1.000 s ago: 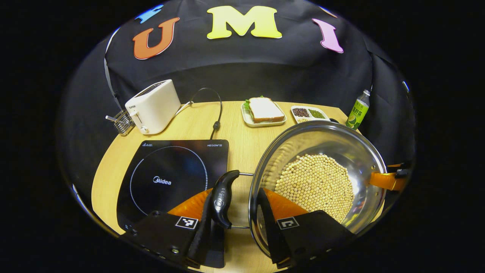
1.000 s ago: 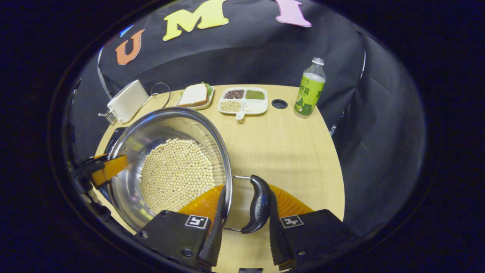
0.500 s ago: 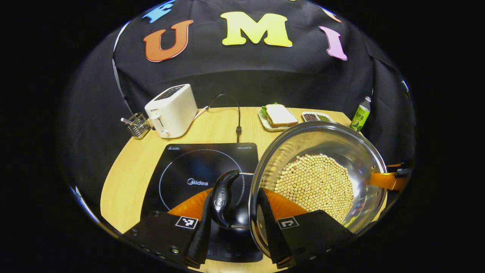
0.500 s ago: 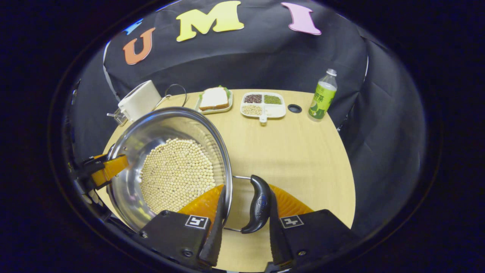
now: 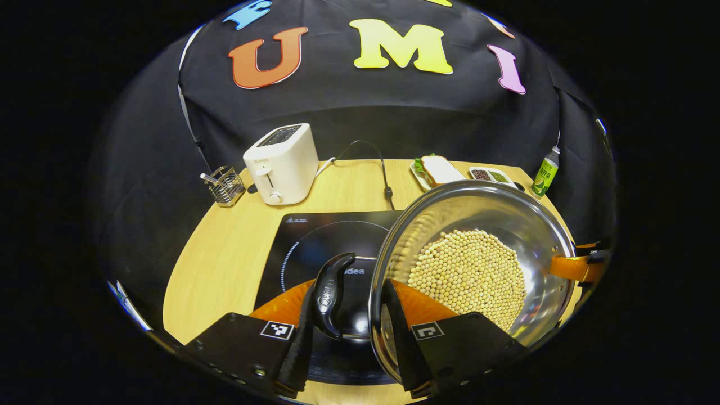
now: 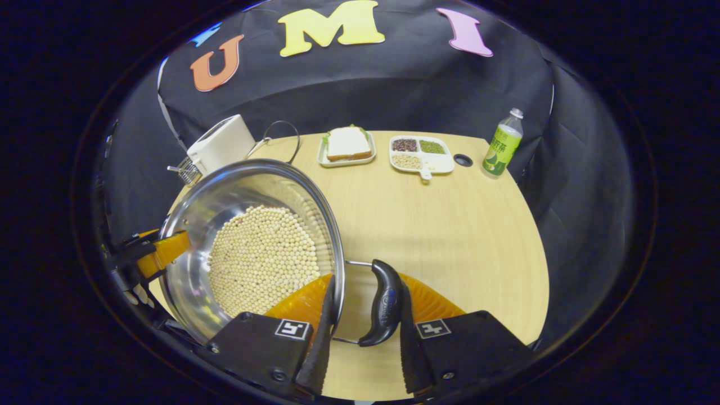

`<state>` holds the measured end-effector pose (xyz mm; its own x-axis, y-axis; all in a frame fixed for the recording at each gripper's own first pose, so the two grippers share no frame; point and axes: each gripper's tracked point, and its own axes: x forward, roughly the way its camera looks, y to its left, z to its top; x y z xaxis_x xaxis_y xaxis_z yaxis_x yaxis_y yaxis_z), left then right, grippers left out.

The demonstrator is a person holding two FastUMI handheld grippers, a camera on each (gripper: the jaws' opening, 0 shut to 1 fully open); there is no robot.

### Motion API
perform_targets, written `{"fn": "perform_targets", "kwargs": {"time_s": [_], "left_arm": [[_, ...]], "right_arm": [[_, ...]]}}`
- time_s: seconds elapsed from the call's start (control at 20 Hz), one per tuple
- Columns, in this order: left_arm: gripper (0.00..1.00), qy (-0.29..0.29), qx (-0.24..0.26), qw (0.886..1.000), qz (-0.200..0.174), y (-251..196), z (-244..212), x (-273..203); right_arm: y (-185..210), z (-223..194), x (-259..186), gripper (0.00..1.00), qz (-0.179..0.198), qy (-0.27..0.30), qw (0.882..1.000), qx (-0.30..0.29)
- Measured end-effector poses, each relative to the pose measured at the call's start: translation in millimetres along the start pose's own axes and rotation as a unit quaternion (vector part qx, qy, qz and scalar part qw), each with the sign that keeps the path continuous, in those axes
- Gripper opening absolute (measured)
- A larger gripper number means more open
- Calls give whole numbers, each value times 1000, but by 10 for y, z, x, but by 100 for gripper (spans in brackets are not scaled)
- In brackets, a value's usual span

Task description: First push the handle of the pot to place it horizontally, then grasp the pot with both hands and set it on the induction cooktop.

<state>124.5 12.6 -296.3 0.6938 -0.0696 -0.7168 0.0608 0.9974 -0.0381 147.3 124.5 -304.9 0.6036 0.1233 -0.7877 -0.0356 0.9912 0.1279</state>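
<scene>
A steel pot (image 5: 484, 209) filled with pale beans (image 5: 467, 275) hangs in the air, held level between both grippers. My left gripper (image 5: 347, 298) is shut on the pot's black left handle (image 5: 329, 289), one finger outside the handle and the other inside the pot wall. My right gripper (image 6: 365, 292) is shut the same way on the right handle (image 6: 382, 304) of the pot (image 6: 242, 185). The black induction cooktop (image 5: 315, 242) lies beneath the left handle and the pot's left side. Each gripper shows across the pot from the other: right gripper (image 5: 571, 267), left gripper (image 6: 160, 253).
A white toaster (image 5: 281, 163) and a wire rack (image 5: 223, 185) stand behind the cooktop, with a black cord (image 5: 385, 180) beside them. At the table's back are a sandwich plate (image 6: 346, 145), a divided dish (image 6: 422, 154) and a green bottle (image 6: 502, 145).
Both grippers have carried the pot leftward, so its left handle and left side now hang over the cooktop. The grips on both handles are unchanged.
</scene>
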Motion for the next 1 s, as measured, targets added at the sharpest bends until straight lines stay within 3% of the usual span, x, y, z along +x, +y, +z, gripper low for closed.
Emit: {"fn": "perform_targets", "kwargs": {"time_s": [0.45,1.0], "left_arm": [[61,1,13,1000,6,673,48,133],[61,19,-15,1000,15,1320,15,570]], "right_arm": [[706,60,187,52,7,3,1000,14],[1355,250,624,53,1,20,1000,-3]]}}
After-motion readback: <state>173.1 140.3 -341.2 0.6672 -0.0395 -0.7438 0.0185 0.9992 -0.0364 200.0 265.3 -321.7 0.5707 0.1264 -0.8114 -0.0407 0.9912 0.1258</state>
